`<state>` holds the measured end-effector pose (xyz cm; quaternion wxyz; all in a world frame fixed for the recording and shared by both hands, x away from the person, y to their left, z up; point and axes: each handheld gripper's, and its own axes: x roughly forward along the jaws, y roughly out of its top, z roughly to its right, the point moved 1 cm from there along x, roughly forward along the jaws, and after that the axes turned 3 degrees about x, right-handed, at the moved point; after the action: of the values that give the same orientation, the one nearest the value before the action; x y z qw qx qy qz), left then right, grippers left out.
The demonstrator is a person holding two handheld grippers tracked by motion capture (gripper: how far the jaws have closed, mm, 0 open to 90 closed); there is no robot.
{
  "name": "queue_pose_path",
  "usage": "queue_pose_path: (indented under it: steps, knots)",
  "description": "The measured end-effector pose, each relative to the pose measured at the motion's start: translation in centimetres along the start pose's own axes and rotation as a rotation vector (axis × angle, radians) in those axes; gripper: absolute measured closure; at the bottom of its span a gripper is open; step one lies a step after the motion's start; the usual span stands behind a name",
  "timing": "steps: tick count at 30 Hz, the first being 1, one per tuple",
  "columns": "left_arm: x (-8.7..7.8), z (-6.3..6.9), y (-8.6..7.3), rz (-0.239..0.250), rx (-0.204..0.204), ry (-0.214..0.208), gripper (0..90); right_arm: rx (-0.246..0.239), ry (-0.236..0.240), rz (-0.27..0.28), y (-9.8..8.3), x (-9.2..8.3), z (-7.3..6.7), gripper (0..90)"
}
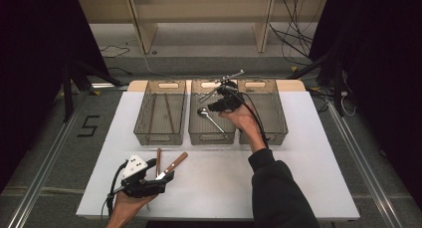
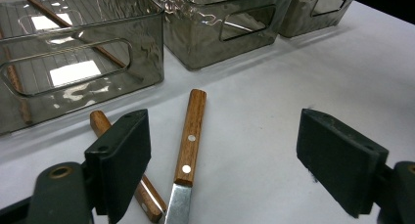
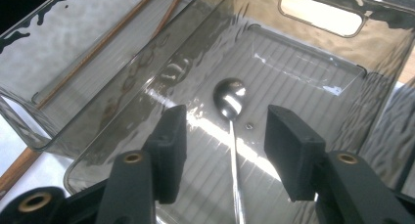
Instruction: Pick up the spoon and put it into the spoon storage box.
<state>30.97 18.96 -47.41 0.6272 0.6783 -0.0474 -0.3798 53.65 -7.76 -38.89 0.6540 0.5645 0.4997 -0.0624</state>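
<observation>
On the floor to the left of the white surface (image 1: pixel 209 188), a taped mark reads as the digit 5 (image 1: pixel 88 125); no other writing can be read.

Left tongs (image 1: pixel 166 177): held near the front edge of the surface, in front of the left bin (image 1: pixel 160 112). The jaws stand wide apart with nothing pressed between them. In the left gripper view the wooden-handled knife (image 2: pixel 188 145) lies flat on the surface between the jaws, handle pointing toward the bins; its blade is cut off at the bottom edge of that view. A second wooden handle (image 2: pixel 128 165) lies just left of the knife, partly hidden behind the left jaw, so what kind of utensil it is cannot be told.

Left bin: a smoky transparent container holding thin wooden sticks (image 1: pixel 168 112), blurred through its wavy wall in both gripper views.

Middle bin (image 1: pixel 212 113), immediately right of the left bin: the spoon (image 3: pixel 230 99) lies on its ribbed floor, bowl toward the far wall. Glare washes over the handle, which runs off the lower edge of the right gripper view.

Right tongs (image 1: pixel 213 107): held over the middle bin, above the spoon, jaws apart and pressing on nothing; the spoon's handle passes between them, farther down.

Right bin (image 1: pixel 263 111), right of the middle bin: partly covered by the person's hand and sleeve; its contents cannot be made out.
</observation>
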Motion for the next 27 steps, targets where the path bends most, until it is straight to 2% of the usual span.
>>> queue_pose_path:
  steps: [13, 20, 22, 27]
  knots:
    - [0.0, -0.1, 0.0, -0.004, -0.008, 0.006, 20.0, -0.048, 0.029, 0.044, -0.5, -2.4, -1.3, 36.4]
    - [-0.1, -0.5, 0.1, -0.018, -0.010, 0.026, 19.8, -0.063, 0.052, 0.068, -2.2, -3.9, -1.7, 31.6]
    - [-0.3, -0.8, 0.2, -0.018, -0.027, 0.034, 19.8, -0.071, 0.059, 0.072, -2.9, -4.4, -1.8, 31.1]
    - [-0.5, -1.6, 0.5, -0.049, -0.040, 0.057, 19.8, -0.082, 0.061, 0.085, -4.4, -5.5, -1.7, 30.5]
